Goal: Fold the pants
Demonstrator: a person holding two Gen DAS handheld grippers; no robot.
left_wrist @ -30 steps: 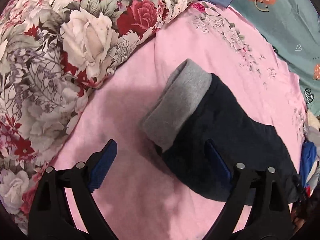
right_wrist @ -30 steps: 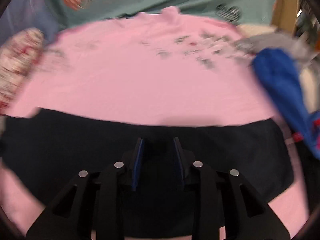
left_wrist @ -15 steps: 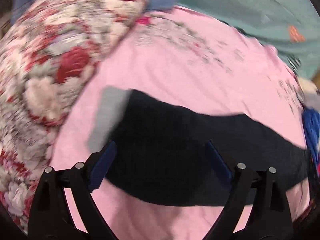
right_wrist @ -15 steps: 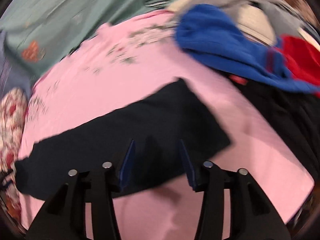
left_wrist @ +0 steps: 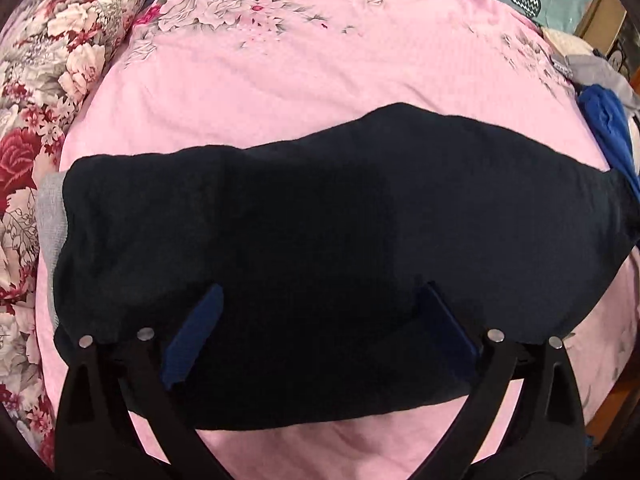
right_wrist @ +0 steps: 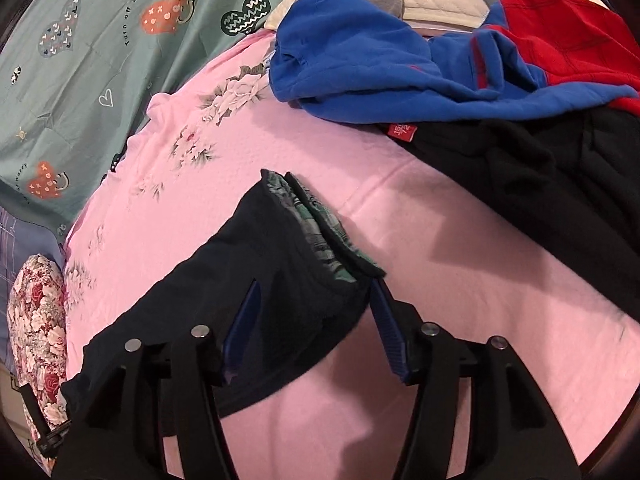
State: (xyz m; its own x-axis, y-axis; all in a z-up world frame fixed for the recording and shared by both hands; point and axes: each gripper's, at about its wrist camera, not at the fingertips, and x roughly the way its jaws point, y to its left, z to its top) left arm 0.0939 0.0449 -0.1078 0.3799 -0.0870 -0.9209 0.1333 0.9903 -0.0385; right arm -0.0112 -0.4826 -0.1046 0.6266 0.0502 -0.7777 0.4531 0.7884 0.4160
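Since a second ago: gray cuff tucked under, right claw (right_wrist: 316,320) released. Dark pants (left_wrist: 320,216) lie flat, folded lengthwise across pink bed sheet (left_wrist: 320,80). Left claw (left_wrist: 320,328) spread wide, empty, over near edge. Right claw, jaws apart, straddles waistband end (right_wrist: 320,232). Next fold: pinch both layers together, keep edges aligned.

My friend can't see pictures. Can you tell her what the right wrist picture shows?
Dark pants lie on a pink flowered bedsheet, with the right tool open around their waistband end. Behind sits a blue and red garment on black clothes.
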